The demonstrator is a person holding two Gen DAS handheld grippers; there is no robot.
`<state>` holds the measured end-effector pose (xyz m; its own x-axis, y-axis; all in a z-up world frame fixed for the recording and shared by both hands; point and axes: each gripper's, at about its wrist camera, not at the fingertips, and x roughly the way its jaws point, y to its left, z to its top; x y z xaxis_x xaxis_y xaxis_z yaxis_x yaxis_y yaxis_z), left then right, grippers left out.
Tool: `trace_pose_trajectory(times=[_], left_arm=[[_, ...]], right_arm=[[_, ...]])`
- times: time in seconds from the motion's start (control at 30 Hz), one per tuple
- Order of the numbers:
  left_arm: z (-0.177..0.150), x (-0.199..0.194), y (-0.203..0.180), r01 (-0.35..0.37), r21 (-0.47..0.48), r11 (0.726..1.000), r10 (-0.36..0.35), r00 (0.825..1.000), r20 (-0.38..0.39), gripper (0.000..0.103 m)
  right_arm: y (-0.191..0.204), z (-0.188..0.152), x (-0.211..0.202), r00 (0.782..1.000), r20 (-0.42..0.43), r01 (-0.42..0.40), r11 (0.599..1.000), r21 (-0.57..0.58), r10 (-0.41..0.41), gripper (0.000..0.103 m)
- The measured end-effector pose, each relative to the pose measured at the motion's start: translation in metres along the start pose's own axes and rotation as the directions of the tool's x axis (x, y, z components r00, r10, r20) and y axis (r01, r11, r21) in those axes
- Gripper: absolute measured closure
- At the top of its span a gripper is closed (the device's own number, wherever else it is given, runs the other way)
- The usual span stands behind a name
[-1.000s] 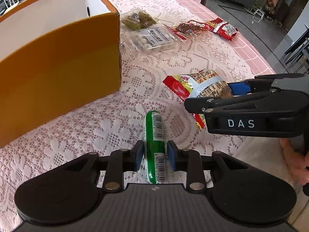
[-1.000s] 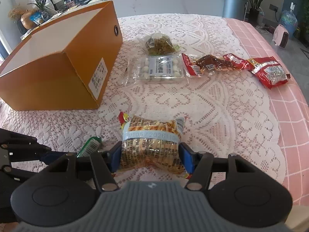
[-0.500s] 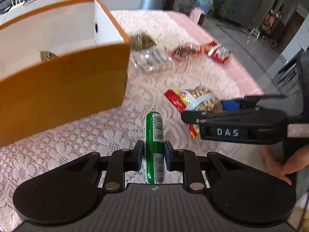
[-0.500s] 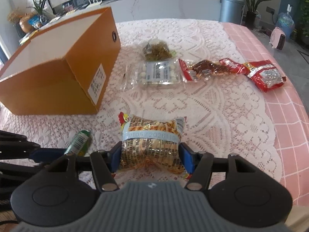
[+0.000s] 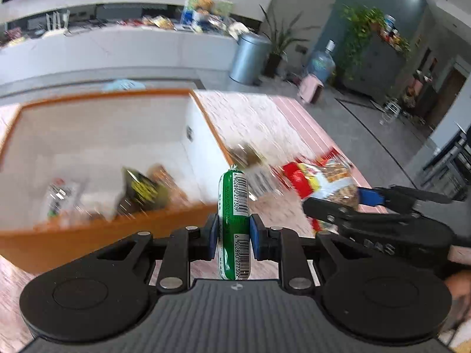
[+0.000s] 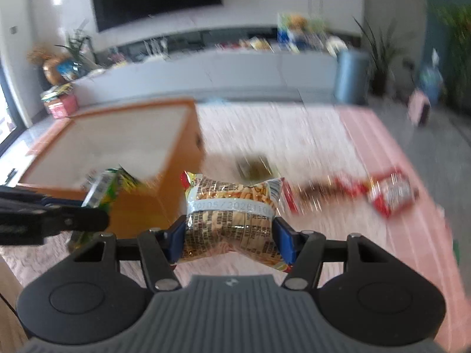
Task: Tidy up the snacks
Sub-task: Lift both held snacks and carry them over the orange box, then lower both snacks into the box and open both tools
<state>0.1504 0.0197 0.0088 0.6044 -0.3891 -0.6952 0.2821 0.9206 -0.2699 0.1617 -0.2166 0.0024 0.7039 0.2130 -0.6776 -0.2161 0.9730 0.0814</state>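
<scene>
My left gripper (image 5: 234, 236) clamps a green sausage (image 5: 234, 220), my right gripper (image 6: 229, 239) pinches a snack bag (image 6: 232, 217), both above the orange box (image 5: 97, 235).

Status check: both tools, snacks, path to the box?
Left tool shut on green sausage. Right tool shut on chip bag. Both lifted near orange box, open; nothing seen blocking.

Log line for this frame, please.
left claw: shut on green sausage | right claw: shut on snack bag | both near orange box
</scene>
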Motion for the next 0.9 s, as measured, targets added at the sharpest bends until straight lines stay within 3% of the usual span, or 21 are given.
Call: trace_pose_trajectory(times=[0.13, 0.33, 0.67, 0.9], left_arm=[[0.026, -0.001, 0.020, -0.044, -0.015, 0.999, 0.044, 0.999, 0.027, 0.079], [0.056, 0.014, 0.046, -0.115, -0.047, 0.992, 0.116, 0.993, 0.014, 0.079], [0.064, 0.043, 0.092, -0.249, -0.050, 0.967, 0.248, 0.968, -0.032, 0.079], [0.059, 0.058, 0.117, -0.280, -0.077, 0.957, 0.274, 0.958, -0.086, 0.079]], right_arm=[[0.030, 0.024, -0.001, 0.998, 0.049, -0.028, 0.994, -0.105, 0.034, 0.044], [0.072, 0.053, 0.020, 0.995, 0.043, -0.073, 0.970, -0.230, 0.085, 0.044], [0.116, 0.083, 0.096, 0.996, -0.083, -0.071, 0.930, -0.362, 0.043, 0.044], [0.133, 0.090, 0.140, 0.988, -0.154, -0.085, 0.920, -0.382, 0.028, 0.044]])
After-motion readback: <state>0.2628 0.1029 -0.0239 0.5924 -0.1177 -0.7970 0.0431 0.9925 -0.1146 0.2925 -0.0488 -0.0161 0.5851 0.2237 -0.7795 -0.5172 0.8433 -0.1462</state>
